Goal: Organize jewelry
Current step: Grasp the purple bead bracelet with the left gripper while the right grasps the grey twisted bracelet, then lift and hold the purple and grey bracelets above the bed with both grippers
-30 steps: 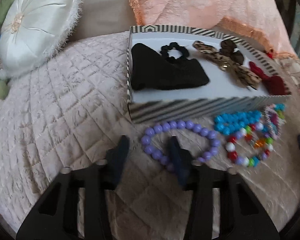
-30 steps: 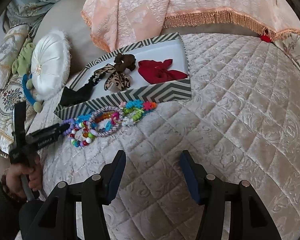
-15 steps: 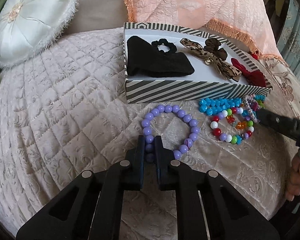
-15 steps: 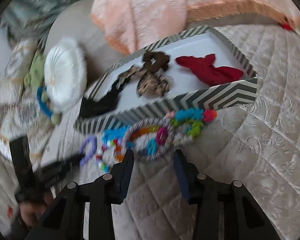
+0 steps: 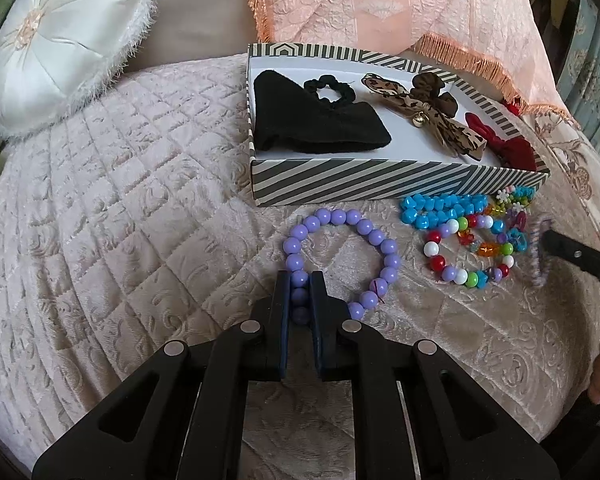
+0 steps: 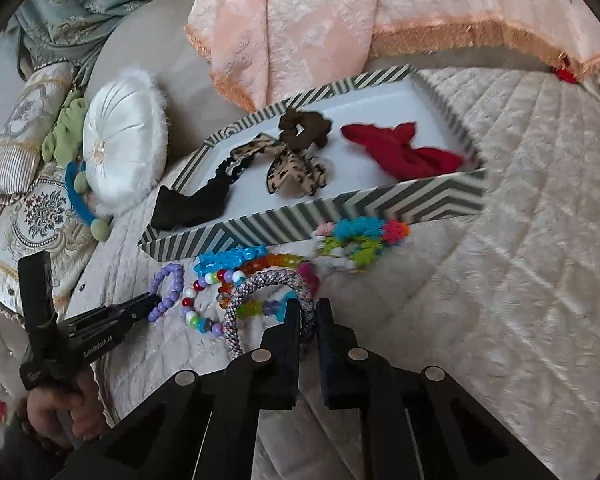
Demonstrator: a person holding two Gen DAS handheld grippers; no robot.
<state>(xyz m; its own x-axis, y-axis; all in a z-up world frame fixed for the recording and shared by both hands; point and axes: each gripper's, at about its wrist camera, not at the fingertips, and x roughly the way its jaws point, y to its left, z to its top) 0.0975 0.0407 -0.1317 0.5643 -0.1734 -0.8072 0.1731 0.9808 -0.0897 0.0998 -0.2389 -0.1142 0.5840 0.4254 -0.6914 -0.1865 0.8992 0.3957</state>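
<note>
- Beads: our left gripper [image 5: 300, 294] is clamped on the purple bracelet [image 5: 342, 258], lying on the quilt [image 5: 120, 240] before the striped box [image 5: 380, 184].
- Our right gripper [image 6: 309, 316] pinches the woven bangle [image 6: 268, 300] beside it.
- Both seem light; we judge the bead strand floppy, so a side grip suits.

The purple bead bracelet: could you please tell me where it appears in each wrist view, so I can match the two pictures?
Left wrist: the purple bead bracelet lies centre frame, its near side pinched in the left gripper.
Right wrist: the bracelet lies at left, leftmost of the bracelets.
Shared landmark: the striped box, just behind it in both.
</note>
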